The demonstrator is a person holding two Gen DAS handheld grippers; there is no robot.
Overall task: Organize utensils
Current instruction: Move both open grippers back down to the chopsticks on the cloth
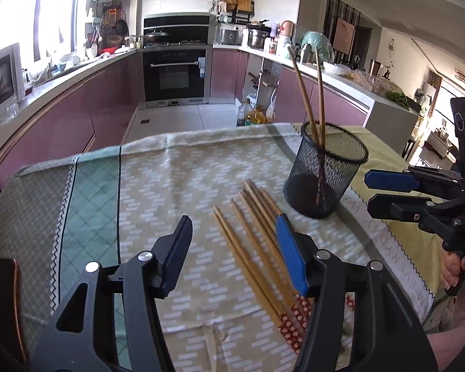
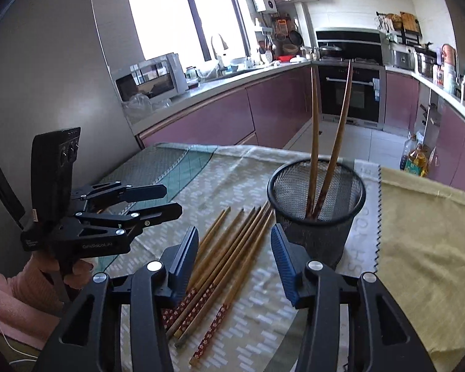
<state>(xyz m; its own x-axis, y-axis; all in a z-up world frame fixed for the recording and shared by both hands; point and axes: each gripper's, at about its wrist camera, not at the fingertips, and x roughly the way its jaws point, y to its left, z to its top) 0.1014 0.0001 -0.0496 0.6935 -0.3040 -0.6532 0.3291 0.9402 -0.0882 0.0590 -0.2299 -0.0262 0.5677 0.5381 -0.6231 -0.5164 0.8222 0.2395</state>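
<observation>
Down on the cloth-covered surface, just ahead of both tools: loose chopsticks fanned in a flat bundle, patterned red ends nearest the cameras, plain tips running away toward the mesh cup. Long axis more or less along each tool's line of sight, slanting a little, so a straight pinch across the sticks looks workable without much wrist roll.

Left gripper parted, nothing between the fingers but cloth and, under the blue right-hand finger, the near edge of the bundle (sticks lying toward that side, not centred in the gap). Right gripper likewise parted and empty, yet here the bundle sits squarely in the gap, spilling slightly past the dark left-hand finger. Better lined up, then, on the right; probably the nearer of the two for a clean pick.

Mesh cup upright just beyond the tips, touching or nearly touching the far sticks (cannot tell which), with two chopsticks already standing inside, leaning apart. Short lift and carry from bundle to cup, judged from this: the rim close enough to snag a long stick tilted too low.
</observation>
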